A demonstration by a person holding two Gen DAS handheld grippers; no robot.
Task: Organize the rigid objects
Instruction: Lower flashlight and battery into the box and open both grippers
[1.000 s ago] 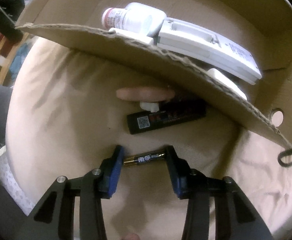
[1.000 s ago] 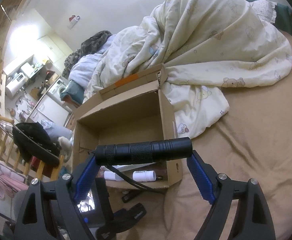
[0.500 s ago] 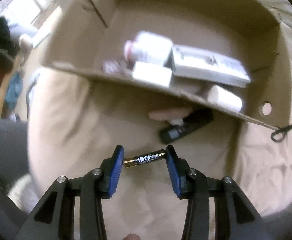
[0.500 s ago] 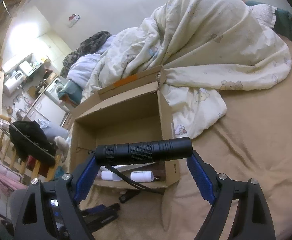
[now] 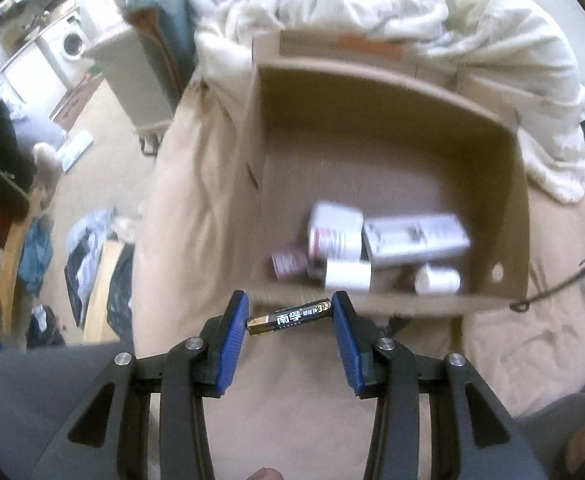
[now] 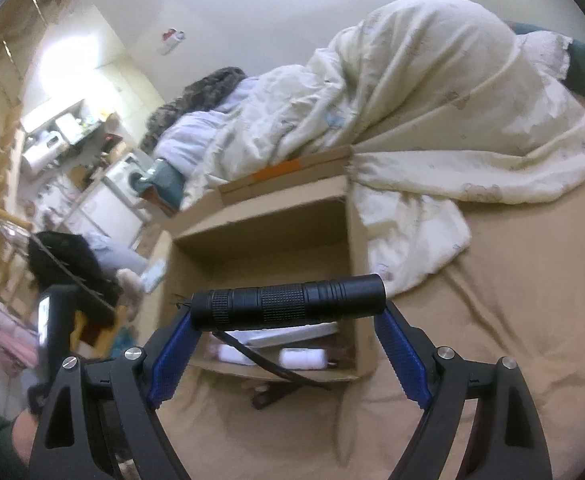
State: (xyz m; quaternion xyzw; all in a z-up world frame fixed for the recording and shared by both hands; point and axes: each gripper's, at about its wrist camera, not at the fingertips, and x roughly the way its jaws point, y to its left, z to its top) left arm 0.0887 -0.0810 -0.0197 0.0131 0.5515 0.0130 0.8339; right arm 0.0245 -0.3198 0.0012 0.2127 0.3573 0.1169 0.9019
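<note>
My left gripper (image 5: 290,316) is shut on a black and gold battery (image 5: 290,317), held crosswise just above the near wall of an open cardboard box (image 5: 388,304). The box holds a white pill bottle (image 5: 334,234), a white remote-like case (image 5: 414,238) and small white tubes (image 5: 436,280). My right gripper (image 6: 288,308) is shut on a black flashlight (image 6: 288,302) with a dangling wrist strap (image 6: 268,366), held crosswise in front of the same box (image 6: 356,280).
The box stands on a tan bedsheet (image 6: 472,360). A cream duvet (image 6: 432,120) is heaped behind and right of the box. A dark flat object (image 6: 270,396) lies on the sheet by the box's near wall. The bed's left edge drops to a cluttered floor (image 5: 76,240).
My left gripper has risen with the battery from the sheet to above the box's near wall, so the box interior now shows. My right gripper with the flashlight has moved slightly closer to the box.
</note>
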